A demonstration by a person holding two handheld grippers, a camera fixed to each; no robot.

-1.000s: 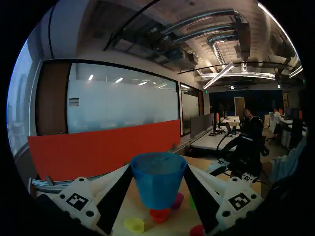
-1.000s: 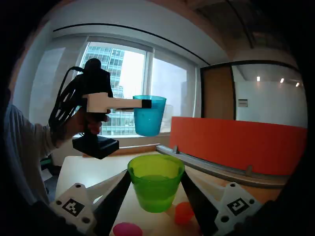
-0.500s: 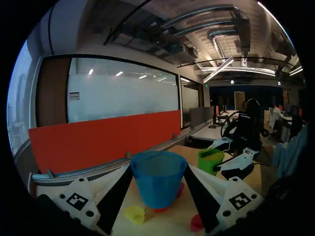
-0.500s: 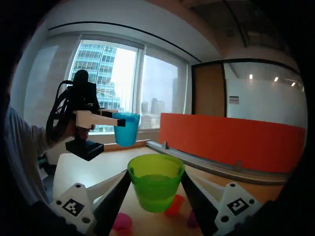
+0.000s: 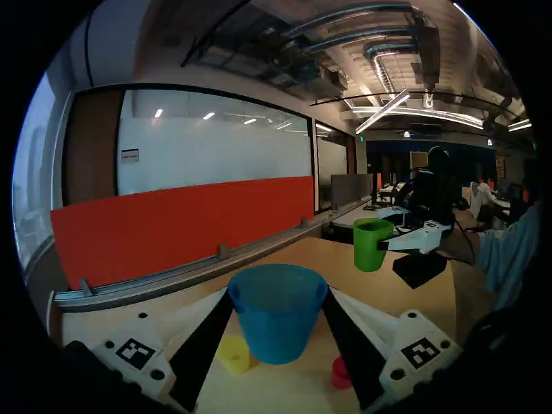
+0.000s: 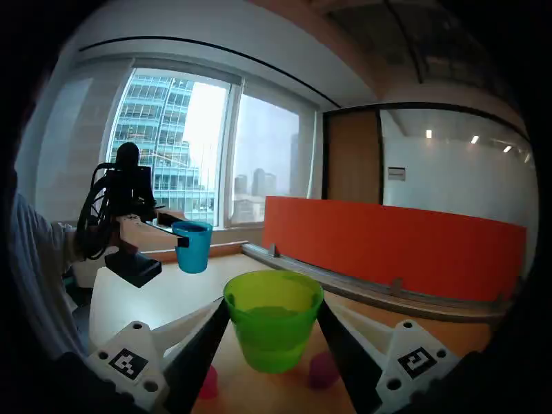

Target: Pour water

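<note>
Left gripper (image 5: 277,303) clamps the blue cup (image 5: 277,328), right gripper (image 6: 272,307) the part-filled green cup (image 6: 273,334); well apart, an early tilt would spill onto the worktop (image 5: 331,257).

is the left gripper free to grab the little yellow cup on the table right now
Probably not. The left gripper is shut on the blue cup, which fills the gap between its fingers. The yellow cup sits lower, on the table, so the blue cup would need setting down first.
</note>
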